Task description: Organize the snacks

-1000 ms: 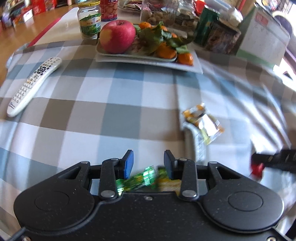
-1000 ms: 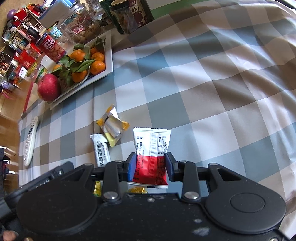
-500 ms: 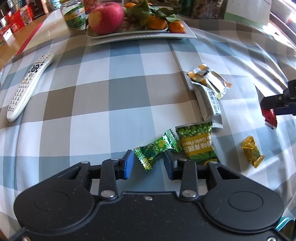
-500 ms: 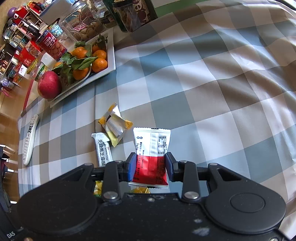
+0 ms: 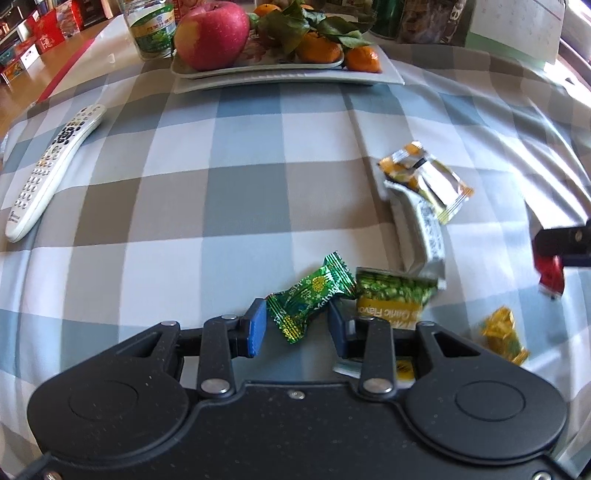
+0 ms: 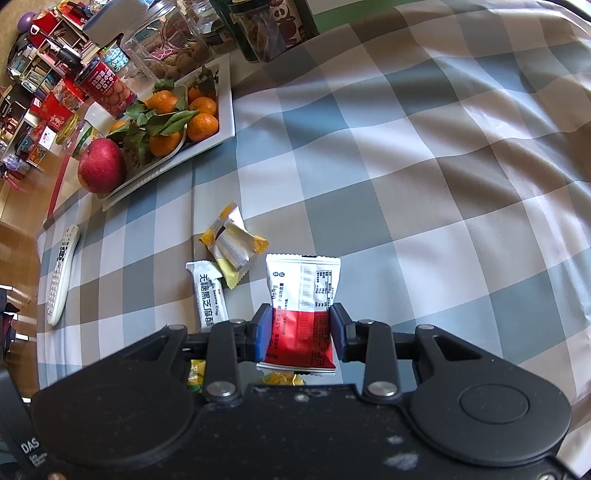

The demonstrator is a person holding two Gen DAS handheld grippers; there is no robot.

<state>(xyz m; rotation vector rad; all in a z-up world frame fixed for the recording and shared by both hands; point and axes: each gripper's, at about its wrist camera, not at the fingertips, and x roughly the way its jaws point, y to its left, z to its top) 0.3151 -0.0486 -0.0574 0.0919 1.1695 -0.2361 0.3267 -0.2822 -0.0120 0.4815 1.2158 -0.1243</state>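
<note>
My left gripper (image 5: 293, 325) is open, its jaws on either side of a green wrapped candy (image 5: 308, 301) lying on the checked cloth. A green pea packet (image 5: 393, 299) lies just right of it, partly under the right finger. A white bar packet (image 5: 424, 232), a silver-orange packet (image 5: 428, 181) and a gold candy (image 5: 502, 332) lie further right. My right gripper (image 6: 301, 330) straddles a red-and-white packet (image 6: 303, 306) with its jaws against the packet's edges. The white bar (image 6: 208, 293) and silver-orange packet (image 6: 232, 245) lie to its left.
A white tray (image 5: 288, 75) with an apple (image 5: 212, 35) and tangerines stands at the back. A white remote (image 5: 48, 170) lies at the left. Jars and cans (image 6: 107, 86) crowd the far edge. The right gripper's tip (image 5: 565, 245) shows at the far right.
My left gripper has moved forward so the green candy now lies between its jaws. The right gripper stays around the red-and-white packet.
</note>
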